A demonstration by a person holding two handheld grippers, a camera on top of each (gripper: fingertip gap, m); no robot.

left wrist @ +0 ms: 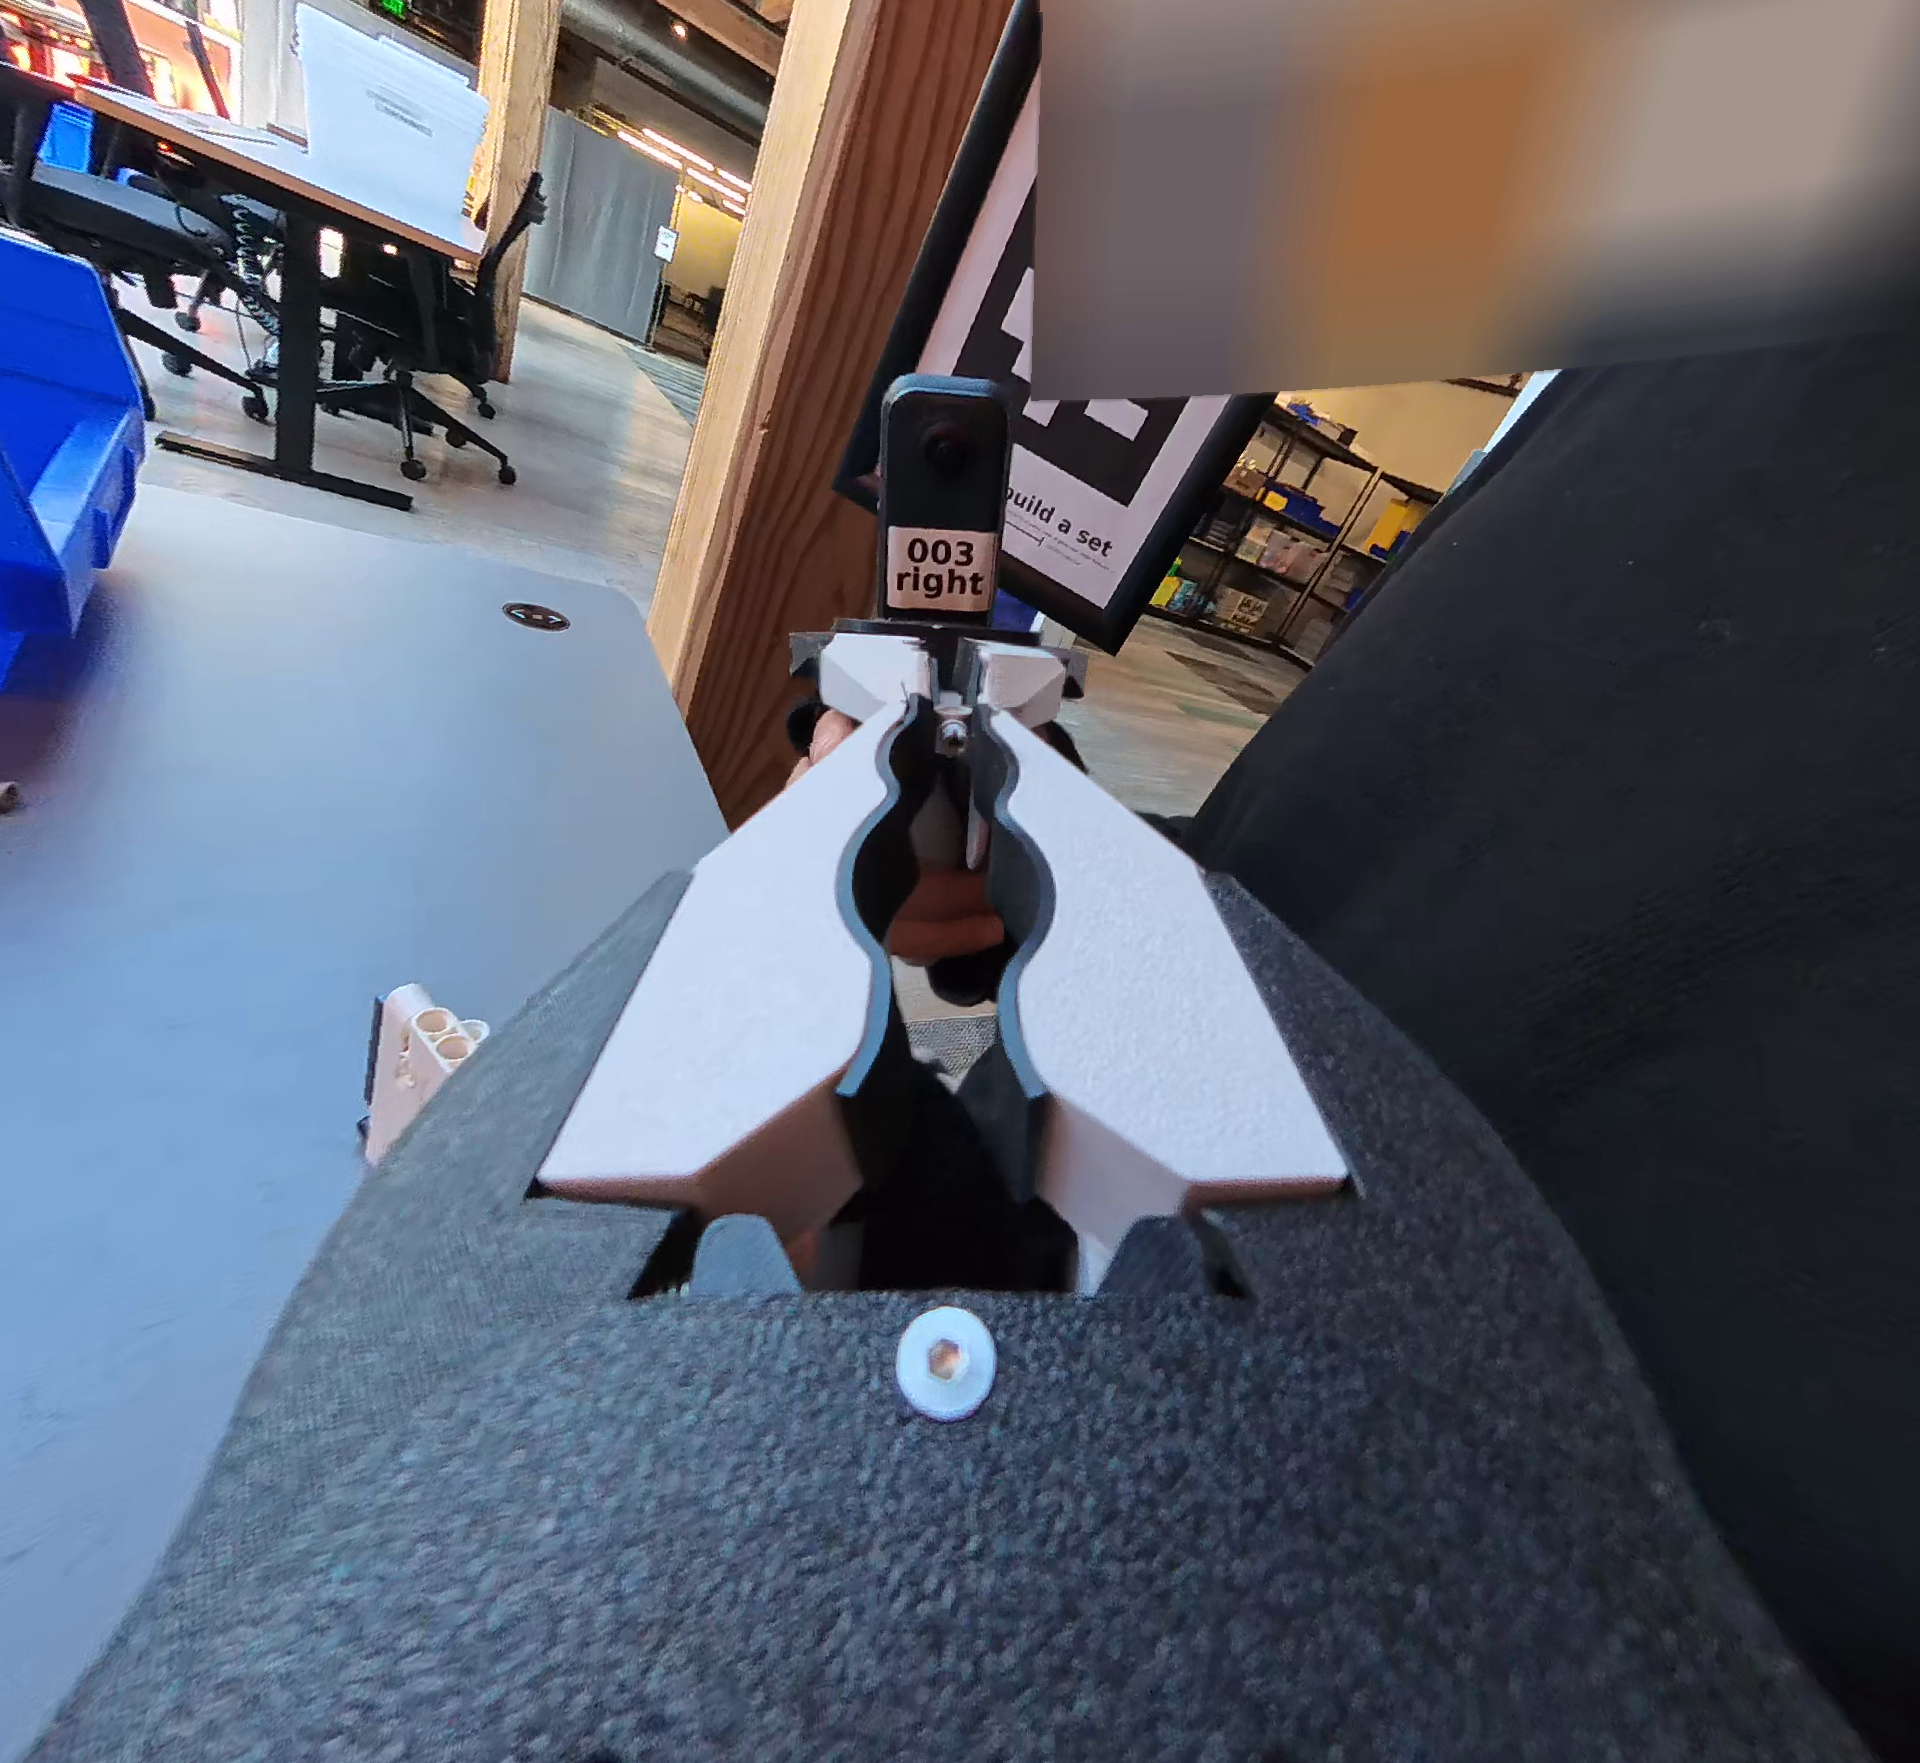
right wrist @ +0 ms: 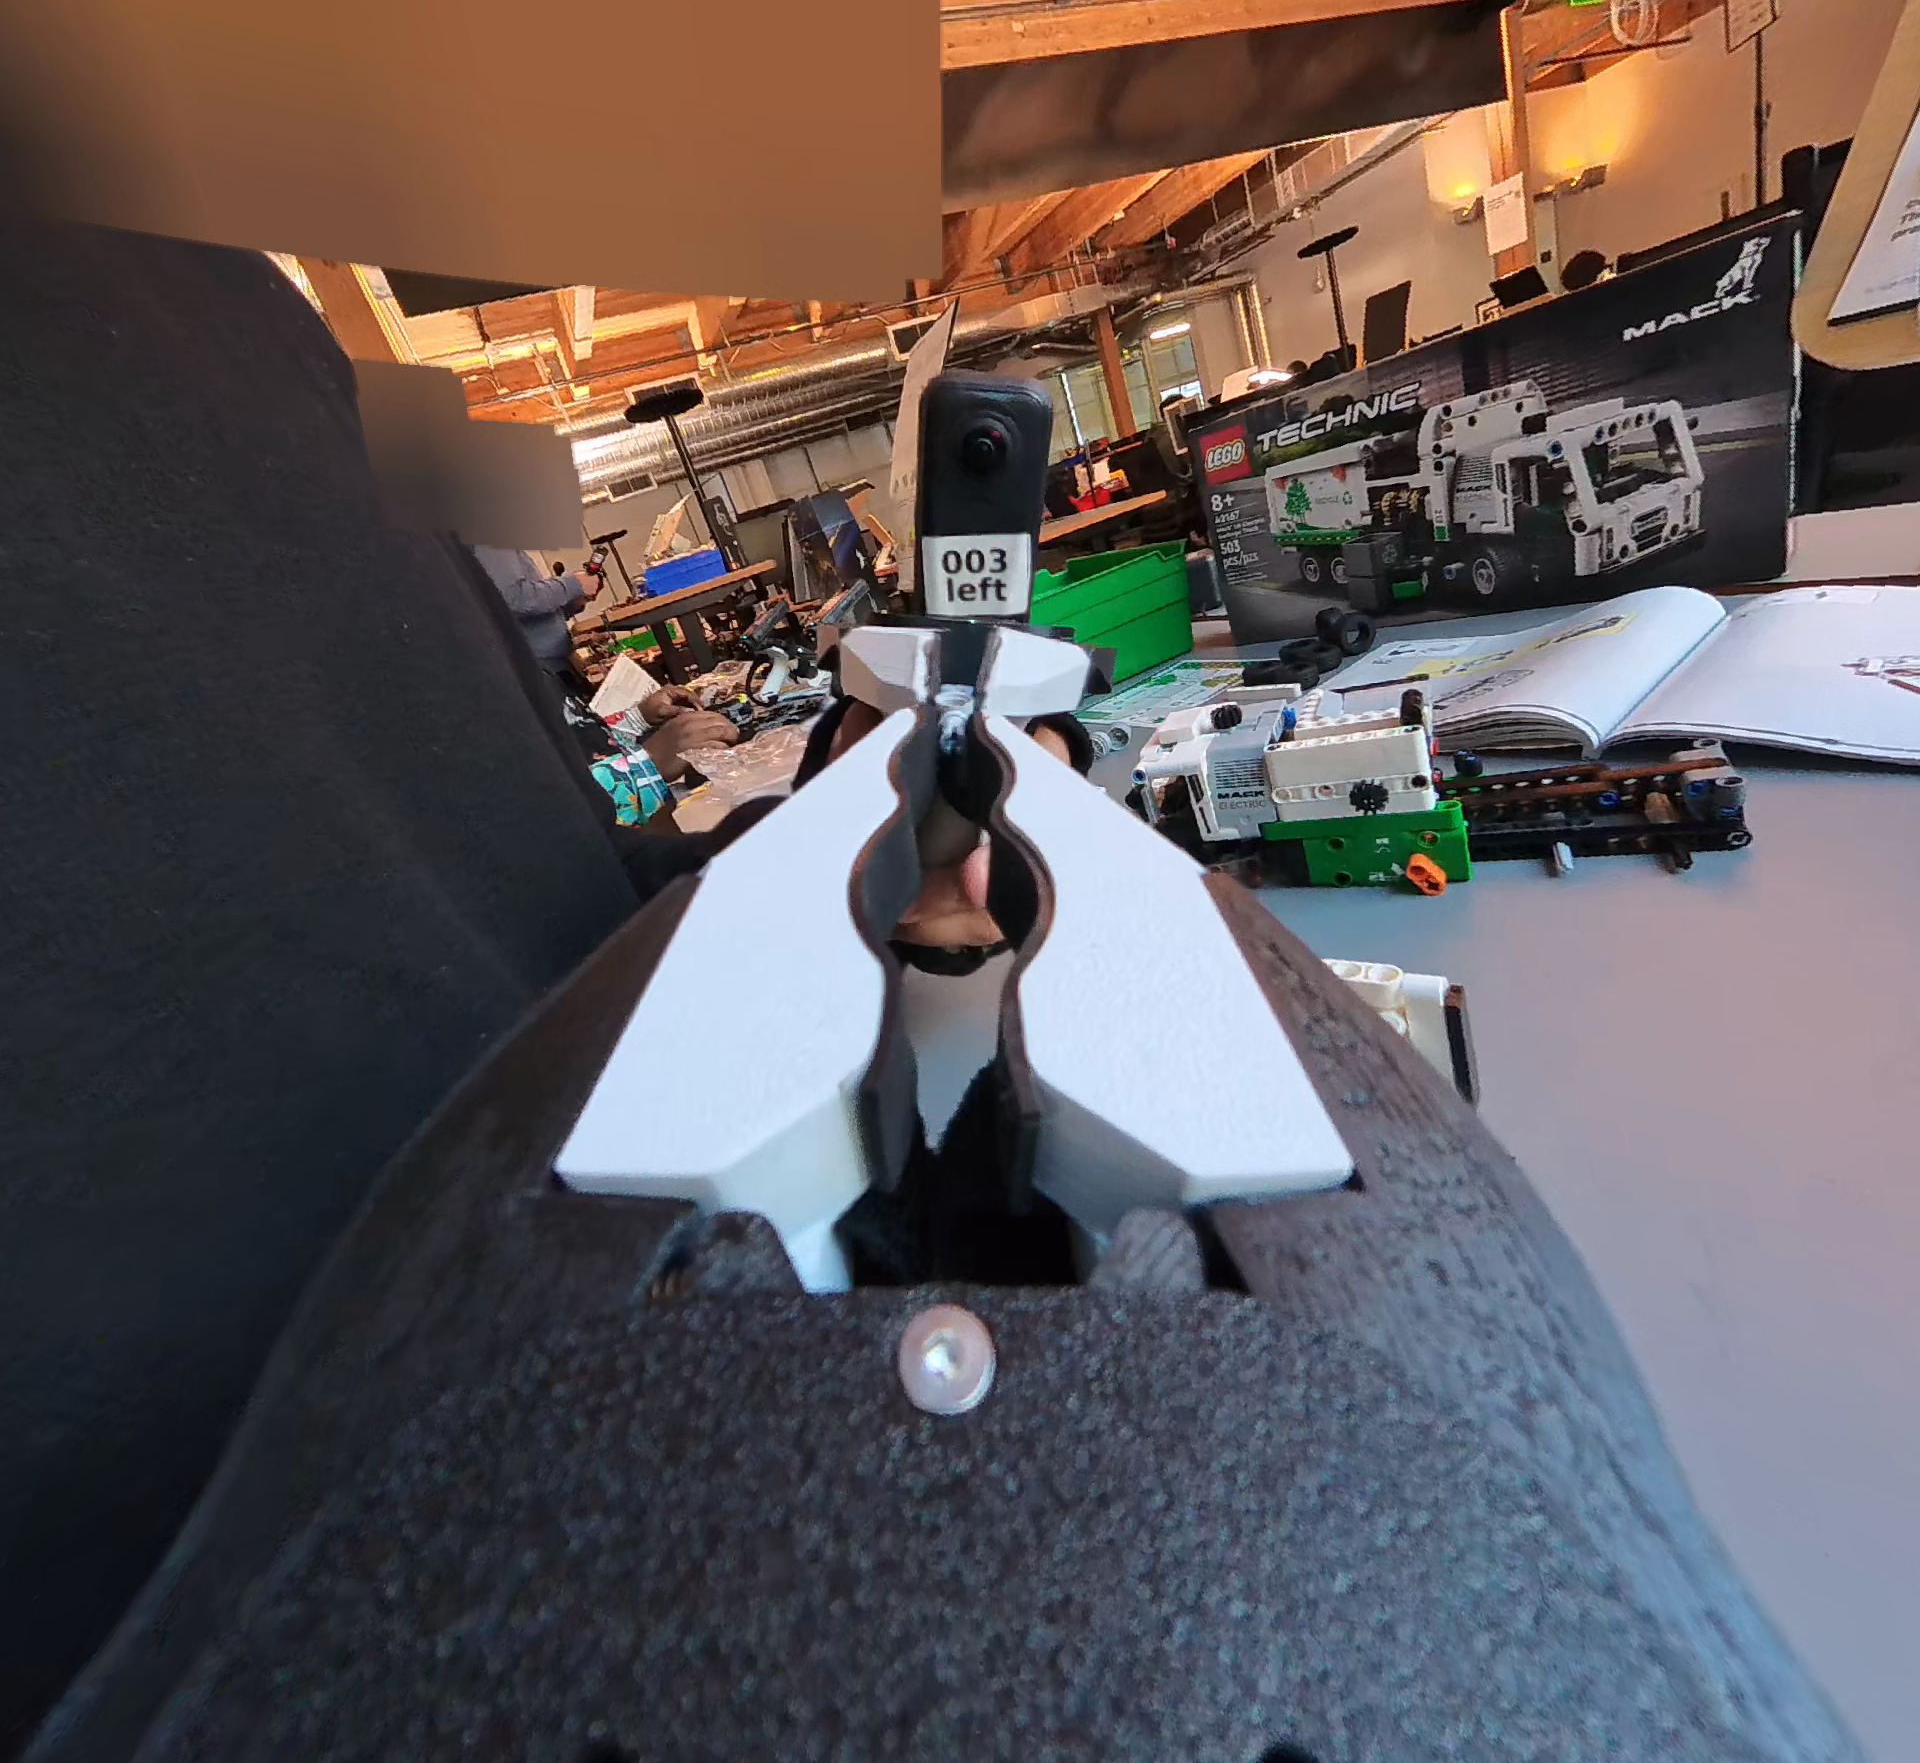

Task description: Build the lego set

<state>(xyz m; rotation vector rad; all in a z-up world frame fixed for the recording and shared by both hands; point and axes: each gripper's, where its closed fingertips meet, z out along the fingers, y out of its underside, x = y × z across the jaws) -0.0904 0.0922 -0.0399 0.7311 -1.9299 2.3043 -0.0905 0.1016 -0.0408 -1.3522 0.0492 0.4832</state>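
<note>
My left gripper [left wrist: 940, 737] and right gripper [right wrist: 951, 737] are raised above the grey table [left wrist: 312, 830] and point at each other, tips almost meeting. Both pairs of white fingers [left wrist: 727, 1007] [right wrist: 1153, 986] are closed at the tips, and I see nothing held between them. A small white Lego sub-assembly [left wrist: 416, 1059] with a black panel lies on the table beside them; it also shows in the right wrist view [right wrist: 1403, 1017]. The partly built white and green Lego truck [right wrist: 1299, 778] stands farther back with a dark chassis [right wrist: 1600, 804] beside it.
An open instruction booklet [right wrist: 1662, 674], loose black tyres [right wrist: 1320, 643], the Lego box [right wrist: 1507, 466] and a green bin [right wrist: 1122, 601] are at the back. A blue bin [left wrist: 62, 466] sits at the table's far end. A wooden post [left wrist: 831, 259], a framed sign [left wrist: 1081, 508] and a person's dark clothing [left wrist: 1610, 882] stand close by. My two grippers' fingertips are within a few centimetres of each other.
</note>
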